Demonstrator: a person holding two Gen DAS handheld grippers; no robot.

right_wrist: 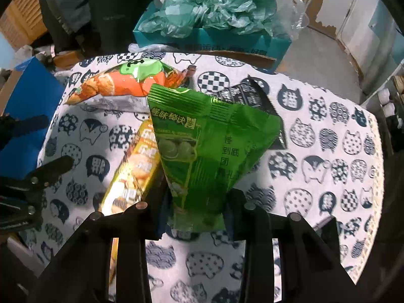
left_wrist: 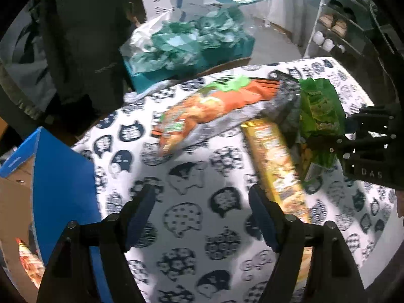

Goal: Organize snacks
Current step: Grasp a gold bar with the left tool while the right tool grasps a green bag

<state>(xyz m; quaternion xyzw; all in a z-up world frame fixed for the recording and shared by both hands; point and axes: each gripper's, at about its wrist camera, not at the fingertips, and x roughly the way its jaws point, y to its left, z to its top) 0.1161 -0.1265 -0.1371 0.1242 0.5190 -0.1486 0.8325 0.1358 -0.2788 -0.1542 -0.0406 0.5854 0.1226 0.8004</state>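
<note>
While your right tool (right_wrist: 195, 210) is clamping the green snack bag (right_wrist: 202, 136) just above the bench (right_wrist: 328, 139), your left tool (left_wrist: 202, 214) is hanging wide open and empty beside the yellow pack (left_wrist: 275, 161). Next you're carrying green toward the blue box (left_wrist: 63, 176), probably.

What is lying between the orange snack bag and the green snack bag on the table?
The yellow snack pack lies between the orange snack bag and the green snack bag, partly under both; the right wrist view shows it best.

Cat-print tablecloth (right_wrist: 315, 151) — orange bag (right_wrist: 121, 85), yellow packet (right_wrist: 136, 174), black packet (right_wrist: 252, 96).
</note>
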